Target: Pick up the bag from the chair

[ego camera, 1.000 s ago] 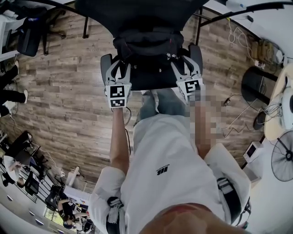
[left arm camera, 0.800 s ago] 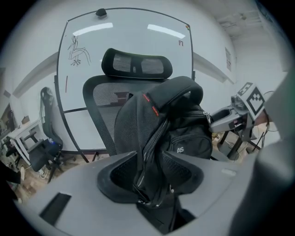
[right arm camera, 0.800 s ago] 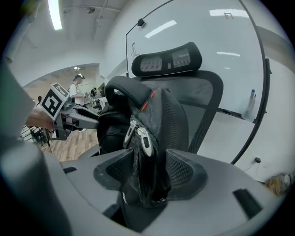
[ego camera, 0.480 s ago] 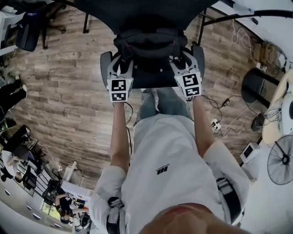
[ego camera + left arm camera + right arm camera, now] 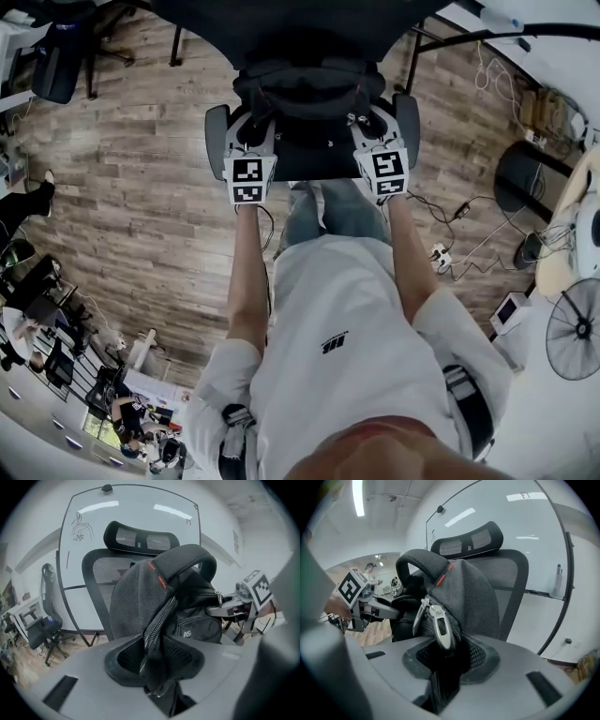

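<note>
Both lowered since earlier frame: left gripper (image 5: 247, 129) and right gripper (image 5: 373, 124), jaws just closing, clench bag (image 5: 309, 94) sides at chair (image 5: 309, 171) rear edge.

**What You Can't See**

In the head view, the chair (image 5: 300, 23) is cut off by the top edge, and its back covers much of the bag (image 5: 309, 94). The left gripper (image 5: 251, 131) and right gripper (image 5: 373, 127) have just been closing with bag cloth between their jaws. The cloth's low end drops into a dark gap. The people (image 5: 127, 417) far off are too small to make out. So is the scribble (image 5: 80, 527) on the whiteboard (image 5: 131, 513).
</note>
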Tool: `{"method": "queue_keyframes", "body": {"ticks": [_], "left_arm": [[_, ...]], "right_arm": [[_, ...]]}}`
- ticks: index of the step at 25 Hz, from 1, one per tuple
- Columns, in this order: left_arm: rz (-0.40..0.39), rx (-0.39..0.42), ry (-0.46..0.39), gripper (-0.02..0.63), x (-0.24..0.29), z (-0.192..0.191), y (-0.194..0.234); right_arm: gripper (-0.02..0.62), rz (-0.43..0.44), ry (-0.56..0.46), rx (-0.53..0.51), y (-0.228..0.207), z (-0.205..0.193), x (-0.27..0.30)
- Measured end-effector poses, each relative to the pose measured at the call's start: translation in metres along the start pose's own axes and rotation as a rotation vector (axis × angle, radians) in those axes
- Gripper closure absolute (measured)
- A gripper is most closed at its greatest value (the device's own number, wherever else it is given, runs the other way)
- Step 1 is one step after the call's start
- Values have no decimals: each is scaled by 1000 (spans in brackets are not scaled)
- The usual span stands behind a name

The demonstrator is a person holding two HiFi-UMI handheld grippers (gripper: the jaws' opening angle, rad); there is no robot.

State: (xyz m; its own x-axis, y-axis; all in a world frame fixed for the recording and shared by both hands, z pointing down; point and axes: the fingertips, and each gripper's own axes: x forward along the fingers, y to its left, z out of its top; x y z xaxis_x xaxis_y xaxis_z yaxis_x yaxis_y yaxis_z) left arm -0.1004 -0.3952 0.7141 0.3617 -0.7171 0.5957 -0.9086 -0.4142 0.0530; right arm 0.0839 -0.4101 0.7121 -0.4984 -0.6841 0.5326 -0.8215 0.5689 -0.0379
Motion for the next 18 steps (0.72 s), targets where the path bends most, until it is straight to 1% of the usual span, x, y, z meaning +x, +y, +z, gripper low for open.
{"method": "queue_keyframes", "body": {"ticks": [3,6,14,18], "left_arm": [[9,-27,-14,521,1,1,0],[13,-50,-37,559,2,2,-2],[14,-112,-56,578,-5,5,-7],[14,-130,-52,578,-6,7,-7]], "right_arm": [[557,-9,-16,17,2,2,3],[575,-20,-24,60,3,2,2],[581,-9,-22,141,6,4,-9],[584,-26,-23,167,5,8,-12]]}}
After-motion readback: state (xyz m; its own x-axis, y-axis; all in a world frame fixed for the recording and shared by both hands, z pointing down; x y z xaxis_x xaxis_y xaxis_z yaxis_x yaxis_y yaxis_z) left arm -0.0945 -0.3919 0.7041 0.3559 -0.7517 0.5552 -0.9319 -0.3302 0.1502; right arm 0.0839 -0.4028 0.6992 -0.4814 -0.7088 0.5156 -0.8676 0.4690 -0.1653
